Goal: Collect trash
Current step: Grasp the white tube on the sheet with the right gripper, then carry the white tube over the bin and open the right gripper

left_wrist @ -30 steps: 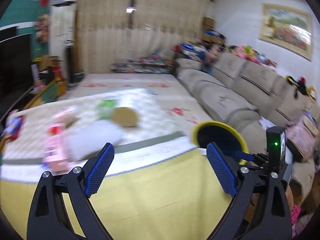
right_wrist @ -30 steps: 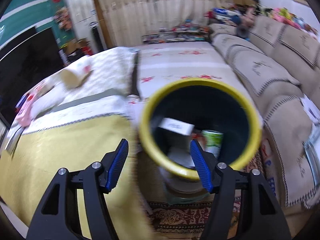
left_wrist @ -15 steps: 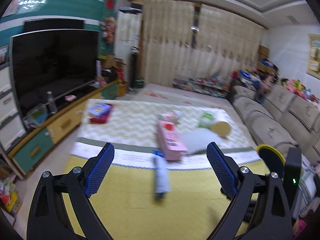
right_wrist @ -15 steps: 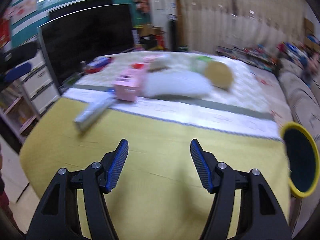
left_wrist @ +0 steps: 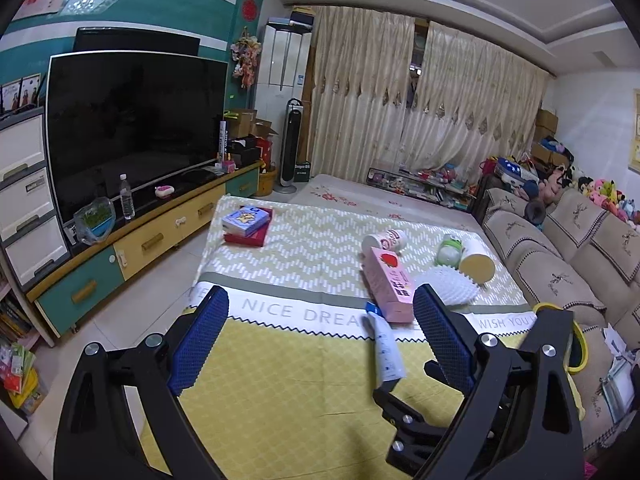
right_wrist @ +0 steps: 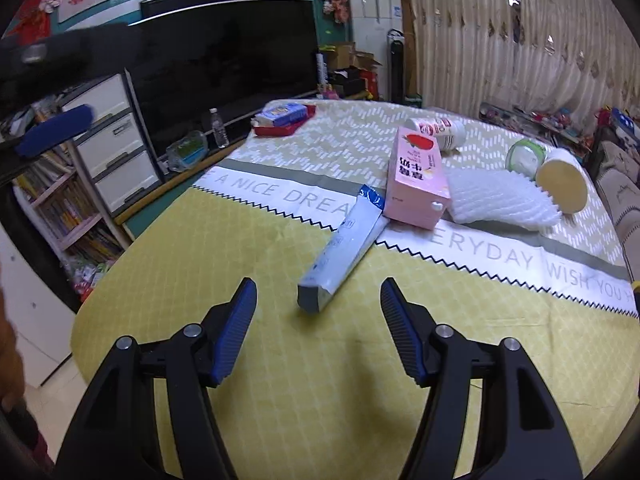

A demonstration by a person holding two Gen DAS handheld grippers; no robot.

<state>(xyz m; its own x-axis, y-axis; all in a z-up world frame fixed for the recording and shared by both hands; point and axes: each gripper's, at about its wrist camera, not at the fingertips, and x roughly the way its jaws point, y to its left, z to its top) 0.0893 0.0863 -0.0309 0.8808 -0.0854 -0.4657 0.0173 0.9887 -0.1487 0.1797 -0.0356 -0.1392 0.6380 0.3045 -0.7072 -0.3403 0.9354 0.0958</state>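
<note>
Trash lies on a table with a yellow cloth (right_wrist: 280, 360). A blue-white wrapper tube (right_wrist: 344, 246) lies just ahead of my open, empty right gripper (right_wrist: 318, 320); it also shows in the left wrist view (left_wrist: 386, 346). Behind it lie a pink milk carton (right_wrist: 418, 176), white foam netting (right_wrist: 500, 198), a paper cup (right_wrist: 438, 128), a green-lidded cup (right_wrist: 524, 156) and a tan-ended roll (right_wrist: 562, 184). My left gripper (left_wrist: 320, 340) is open and empty above the cloth. The yellow-rimmed bin (left_wrist: 576, 344) sits at the table's right edge.
A red and blue box stack (left_wrist: 248, 226) lies at the far left of the table. A TV (left_wrist: 132, 128) on a low cabinet stands left. A sofa (left_wrist: 560, 264) runs along the right. The right gripper's body (left_wrist: 460, 412) shows low in the left view.
Both grippers swung left, away from the bin, and now face the table's trash. The right gripper has come close to the wrapper tube. Both stay open.
</note>
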